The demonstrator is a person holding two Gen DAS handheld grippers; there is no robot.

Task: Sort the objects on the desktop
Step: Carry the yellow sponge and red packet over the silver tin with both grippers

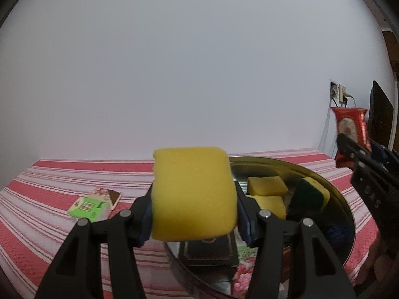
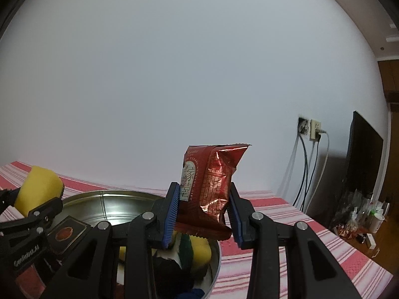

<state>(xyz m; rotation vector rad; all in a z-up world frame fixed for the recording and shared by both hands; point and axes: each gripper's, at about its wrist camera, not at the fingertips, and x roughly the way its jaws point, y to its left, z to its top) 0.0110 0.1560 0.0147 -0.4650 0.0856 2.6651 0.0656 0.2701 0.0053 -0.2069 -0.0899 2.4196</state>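
Both views are evenly and softly lit, the white wall (image 2: 174,74) faintly grey toward the edges. Fisheye bending curves the striped cloth (image 1: 37,199) and darkens the corners to black. Glare spots sit on the tin's (image 2: 112,199) inner wall and the red packet's (image 2: 212,186) foil. The cables (image 2: 306,169) cast soft shadows leftward. The near gripper arms look slightly soft.

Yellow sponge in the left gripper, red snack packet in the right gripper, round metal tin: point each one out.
yellow sponge (image 1: 193,194), left wrist view, middle of its yellow face.
red snack packet (image 2: 209,189), right wrist view, centre of the foil front.
round metal tin (image 2: 117,204), right wrist view, bare inner wall.
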